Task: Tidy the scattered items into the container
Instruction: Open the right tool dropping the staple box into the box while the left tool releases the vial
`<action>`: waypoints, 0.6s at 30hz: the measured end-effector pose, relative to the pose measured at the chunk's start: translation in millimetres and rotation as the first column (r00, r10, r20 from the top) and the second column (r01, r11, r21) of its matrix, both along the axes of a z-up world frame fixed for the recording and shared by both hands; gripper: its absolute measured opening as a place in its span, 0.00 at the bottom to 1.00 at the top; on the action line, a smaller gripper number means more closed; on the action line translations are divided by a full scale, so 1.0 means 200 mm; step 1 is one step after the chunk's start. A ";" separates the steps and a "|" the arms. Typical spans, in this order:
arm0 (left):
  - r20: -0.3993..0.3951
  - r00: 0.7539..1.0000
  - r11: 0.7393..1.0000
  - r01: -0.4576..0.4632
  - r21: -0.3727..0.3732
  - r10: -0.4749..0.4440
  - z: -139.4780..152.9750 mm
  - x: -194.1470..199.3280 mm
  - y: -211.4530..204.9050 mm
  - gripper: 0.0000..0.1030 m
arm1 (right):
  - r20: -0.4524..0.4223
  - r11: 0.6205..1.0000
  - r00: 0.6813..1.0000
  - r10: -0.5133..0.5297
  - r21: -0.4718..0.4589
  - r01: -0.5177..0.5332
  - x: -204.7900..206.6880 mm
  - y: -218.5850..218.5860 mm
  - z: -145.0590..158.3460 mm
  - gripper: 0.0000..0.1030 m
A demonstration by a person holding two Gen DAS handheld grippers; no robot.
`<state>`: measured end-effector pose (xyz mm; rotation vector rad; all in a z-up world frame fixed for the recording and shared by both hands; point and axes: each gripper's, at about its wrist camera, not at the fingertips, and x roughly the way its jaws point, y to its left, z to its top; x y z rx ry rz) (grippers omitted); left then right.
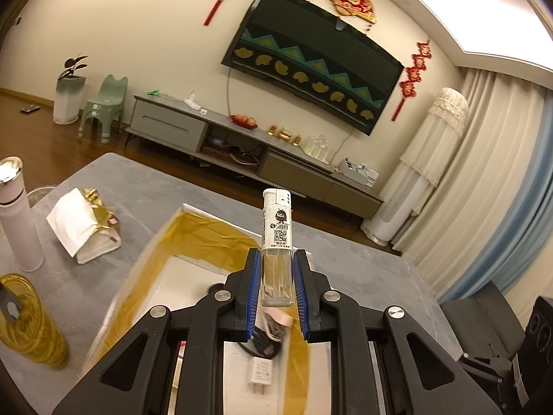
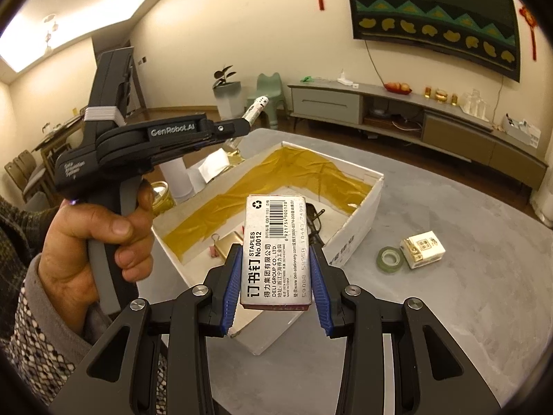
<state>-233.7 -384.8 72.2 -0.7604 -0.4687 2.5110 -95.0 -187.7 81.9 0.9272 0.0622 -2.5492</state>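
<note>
My left gripper (image 1: 276,256) is shut on a clear lighter (image 1: 276,228) with a white top, held upright over the white box (image 1: 193,211) with gold lining. A white charger plug (image 1: 259,375) and a dark cable lie inside the box. My right gripper (image 2: 274,249) is shut on a staples box (image 2: 276,228), held above the near side of the white box (image 2: 356,214). In the right wrist view a hand holds the left gripper (image 2: 242,126) at the left, with the lighter (image 2: 256,107) sticking out of it. A tape roll (image 2: 390,259) and a small tissue pack (image 2: 422,249) lie on the table, right of the box.
A pale pink bottle (image 1: 17,218), a yellow see-through cup (image 1: 31,328) and a gold-and-white tissue packet (image 1: 86,228) stand left of the box on the grey table (image 1: 138,180). A binder clip (image 2: 216,242) lies inside the box. A TV cabinet runs along the far wall.
</note>
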 end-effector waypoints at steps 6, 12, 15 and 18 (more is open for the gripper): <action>0.061 0.998 0.998 -0.014 -0.065 0.018 -0.06 -0.11 0.01 0.19 | 0.006 0.999 0.999 0.050 0.013 -0.050 -0.05 -0.12 -0.02 0.38; 0.123 0.992 0.985 0.015 -0.174 0.007 -0.13 -0.25 0.06 0.19 | 0.028 0.995 0.995 0.097 0.033 -0.098 -0.12 -0.23 -0.07 0.38; 0.138 0.990 0.977 0.027 -0.211 0.002 -0.14 -0.32 0.08 0.19 | 0.053 0.993 0.992 0.113 0.034 -0.115 -0.17 -0.27 -0.11 0.38; 0.160 0.987 0.974 0.033 -0.225 0.003 -0.17 -0.38 0.10 0.19 | 0.081 0.991 0.989 0.122 0.040 -0.126 -0.21 -0.29 -0.14 0.38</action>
